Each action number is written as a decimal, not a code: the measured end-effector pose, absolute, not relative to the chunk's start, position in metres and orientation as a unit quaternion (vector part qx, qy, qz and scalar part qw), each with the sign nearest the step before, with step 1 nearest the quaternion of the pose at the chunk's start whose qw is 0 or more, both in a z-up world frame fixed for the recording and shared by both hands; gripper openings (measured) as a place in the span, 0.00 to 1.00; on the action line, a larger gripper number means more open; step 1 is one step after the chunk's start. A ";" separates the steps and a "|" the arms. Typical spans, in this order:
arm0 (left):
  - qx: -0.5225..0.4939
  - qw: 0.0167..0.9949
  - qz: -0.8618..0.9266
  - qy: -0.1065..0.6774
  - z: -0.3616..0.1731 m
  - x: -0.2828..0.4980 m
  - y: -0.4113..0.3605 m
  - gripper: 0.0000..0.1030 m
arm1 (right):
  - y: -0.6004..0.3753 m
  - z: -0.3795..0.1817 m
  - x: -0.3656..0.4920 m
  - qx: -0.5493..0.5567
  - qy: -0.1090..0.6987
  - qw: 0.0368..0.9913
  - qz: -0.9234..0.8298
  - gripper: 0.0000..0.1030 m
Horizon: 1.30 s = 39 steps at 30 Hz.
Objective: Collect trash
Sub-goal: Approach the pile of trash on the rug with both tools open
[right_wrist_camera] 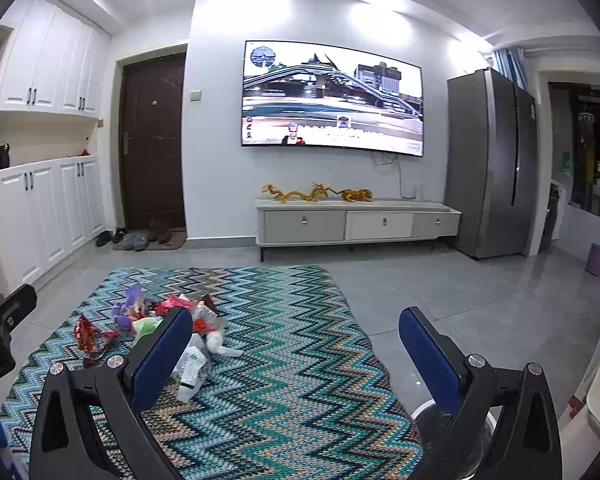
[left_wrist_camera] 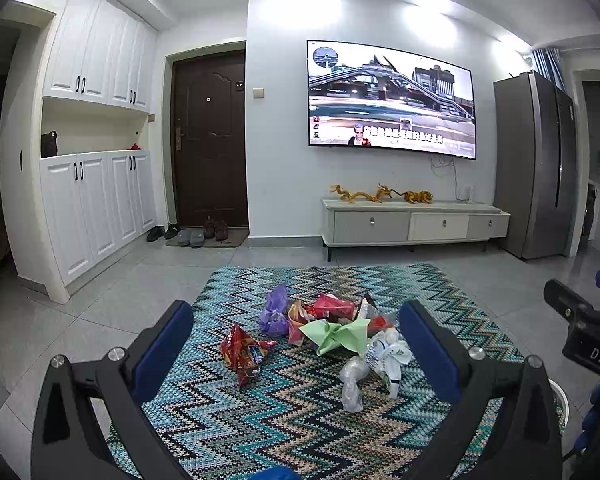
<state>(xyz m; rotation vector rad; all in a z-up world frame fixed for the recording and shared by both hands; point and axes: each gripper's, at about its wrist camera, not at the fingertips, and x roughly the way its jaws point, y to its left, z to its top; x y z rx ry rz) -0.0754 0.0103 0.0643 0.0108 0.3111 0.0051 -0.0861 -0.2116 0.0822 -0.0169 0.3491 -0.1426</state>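
A pile of trash lies on the zigzag rug: a red snack wrapper, a purple bag, a green paper, another red wrapper and crumpled white and clear plastic. My left gripper is open and empty, held above the rug with the pile between its fingers. My right gripper is open and empty, to the right of the pile. A round white-rimmed bin stands at the rug's near right corner, under my right gripper's right finger.
The rug lies on a grey tiled floor. A TV stand with a wall TV stands ahead, a fridge at right, white cabinets and a door with shoes at left.
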 end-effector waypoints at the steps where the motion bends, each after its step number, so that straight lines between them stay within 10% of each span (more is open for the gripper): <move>1: 0.006 0.988 0.003 0.155 0.064 -0.075 0.010 1.00 | -0.212 0.081 -0.085 -0.009 0.173 0.982 -0.076 1.00; 39: 0.002 0.984 0.026 0.174 0.046 -0.055 0.023 1.00 | -0.219 0.058 -0.065 -0.015 0.188 0.978 -0.086 1.00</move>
